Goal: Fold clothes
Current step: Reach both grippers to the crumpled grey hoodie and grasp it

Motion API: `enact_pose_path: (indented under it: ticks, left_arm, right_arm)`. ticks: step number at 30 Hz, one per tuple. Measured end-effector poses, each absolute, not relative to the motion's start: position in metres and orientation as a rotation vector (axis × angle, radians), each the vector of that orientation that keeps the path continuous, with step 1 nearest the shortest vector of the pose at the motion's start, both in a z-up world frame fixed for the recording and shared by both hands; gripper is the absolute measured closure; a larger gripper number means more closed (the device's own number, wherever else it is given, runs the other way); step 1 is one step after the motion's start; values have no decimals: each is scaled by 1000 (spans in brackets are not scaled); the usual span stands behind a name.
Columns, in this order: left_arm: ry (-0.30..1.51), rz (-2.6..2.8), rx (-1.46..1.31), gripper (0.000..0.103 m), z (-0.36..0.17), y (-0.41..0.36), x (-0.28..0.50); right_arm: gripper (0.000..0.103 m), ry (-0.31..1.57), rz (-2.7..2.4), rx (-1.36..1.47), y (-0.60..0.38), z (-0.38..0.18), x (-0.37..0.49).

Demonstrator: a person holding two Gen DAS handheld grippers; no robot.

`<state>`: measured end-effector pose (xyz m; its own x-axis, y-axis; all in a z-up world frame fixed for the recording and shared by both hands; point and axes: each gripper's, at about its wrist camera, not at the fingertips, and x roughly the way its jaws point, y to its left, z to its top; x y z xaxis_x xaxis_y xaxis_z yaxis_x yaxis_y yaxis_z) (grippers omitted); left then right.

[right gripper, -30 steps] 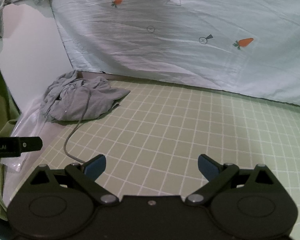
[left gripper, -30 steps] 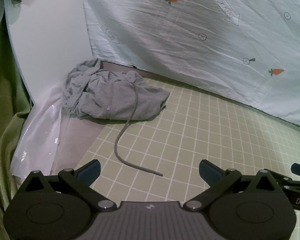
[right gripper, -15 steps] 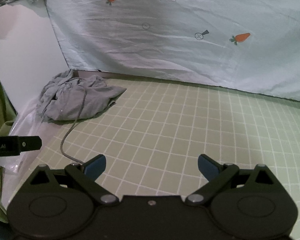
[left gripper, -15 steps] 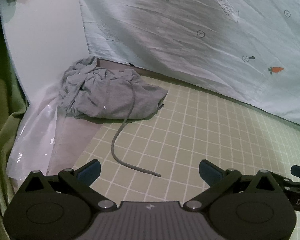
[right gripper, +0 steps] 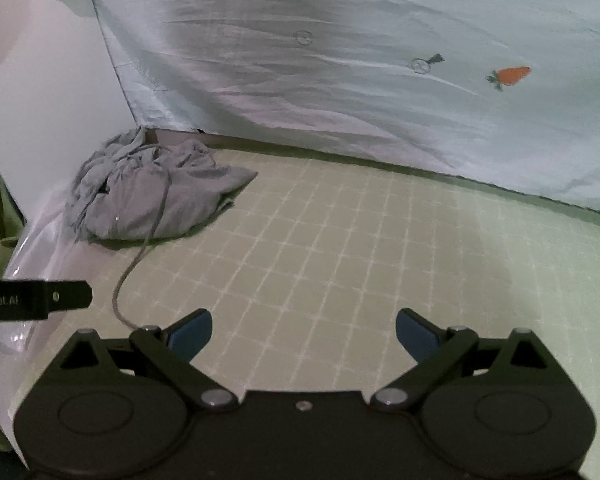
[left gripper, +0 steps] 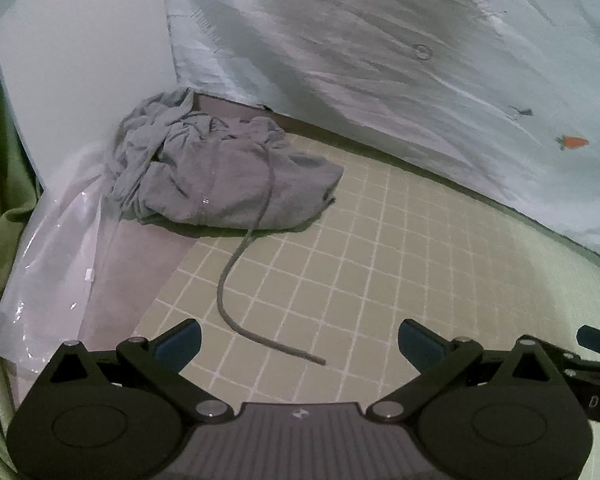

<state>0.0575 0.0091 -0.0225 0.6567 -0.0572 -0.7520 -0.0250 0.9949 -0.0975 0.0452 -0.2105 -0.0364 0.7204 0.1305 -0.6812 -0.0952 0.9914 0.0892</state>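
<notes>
A grey garment (left gripper: 220, 176) is lying crumpled in a heap at the far left corner of the checked green mat (left gripper: 400, 264), pushed up against the white panel (left gripper: 84, 64) and touching the foot of the pale carrot-print sheet (left gripper: 420, 60) that is hanging along the back. Part of the heap is resting on a clear plastic sheet (left gripper: 52, 260) that is spreading out at the left edge, with green cloth (left gripper: 0, 208) bunching beside it. A grey drawstring (left gripper: 236, 280) is trailing out of the heap and curling forward across the mat, its free end lying just ahead of the left gripper (left gripper: 299, 342). That gripper is hovering low over the mat with its blue-padded fingers (left gripper: 180, 342) spread wide, gripping nothing. To its right, the right gripper (right gripper: 304, 334) is likewise hanging above bare mat, its fingers (right gripper: 418, 332) parted just as widely and carrying nothing. Seen from the right wrist, the garment (right gripper: 156, 196) is sitting well apart from both tools, and the cord (right gripper: 136, 276) is running toward the right gripper's left finger.
</notes>
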Motion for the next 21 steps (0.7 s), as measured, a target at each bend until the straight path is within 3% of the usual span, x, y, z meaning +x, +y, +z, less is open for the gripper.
enact_pose_path:
  ticks: [13, 21]
  left_arm:
    - [871, 149, -228, 0, -40, 92, 165]
    - [930, 237, -440, 2, -80, 159, 252]
  right_arm:
    - [4, 800, 167, 245, -169, -49, 181]
    - [14, 892, 225, 334, -121, -91, 279]
